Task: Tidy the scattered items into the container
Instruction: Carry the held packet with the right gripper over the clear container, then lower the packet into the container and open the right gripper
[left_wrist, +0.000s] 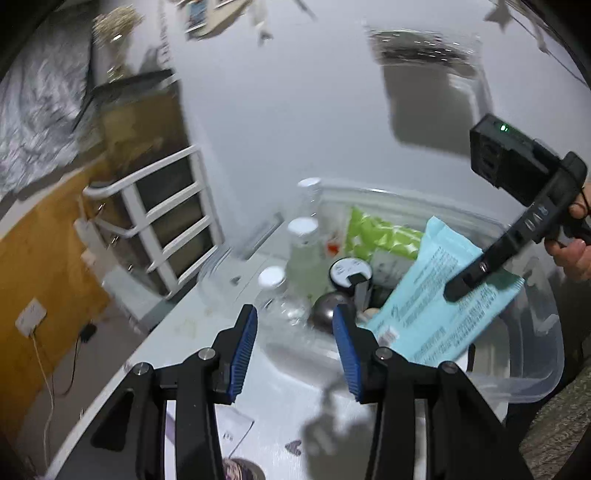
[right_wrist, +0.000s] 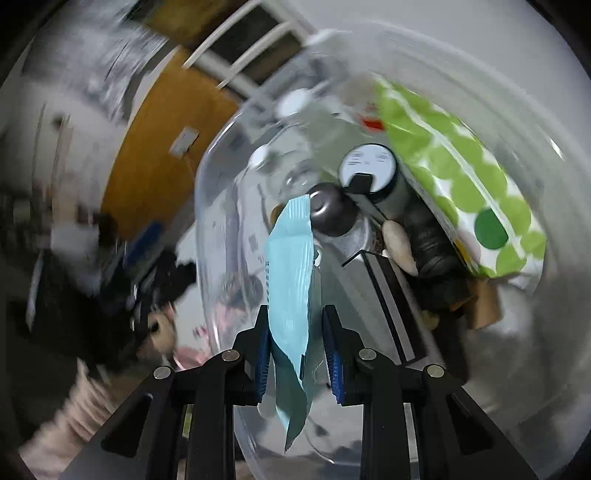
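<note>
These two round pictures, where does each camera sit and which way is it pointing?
Left wrist view: sits on the left hand-held gripper, open and empty, looking across the white table toward the clear plastic container; the person's right hand shows.
Right wrist view: sits on the right hand-held gripper, looking down into the container, with the light blue packet between its blue pads.
Shared: container, blue packet, green dotted pack.

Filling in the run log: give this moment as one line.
right gripper: shut on blue packet | packet: over clear bin | left gripper: open, empty | bin: bottles, green pouch inside
</note>
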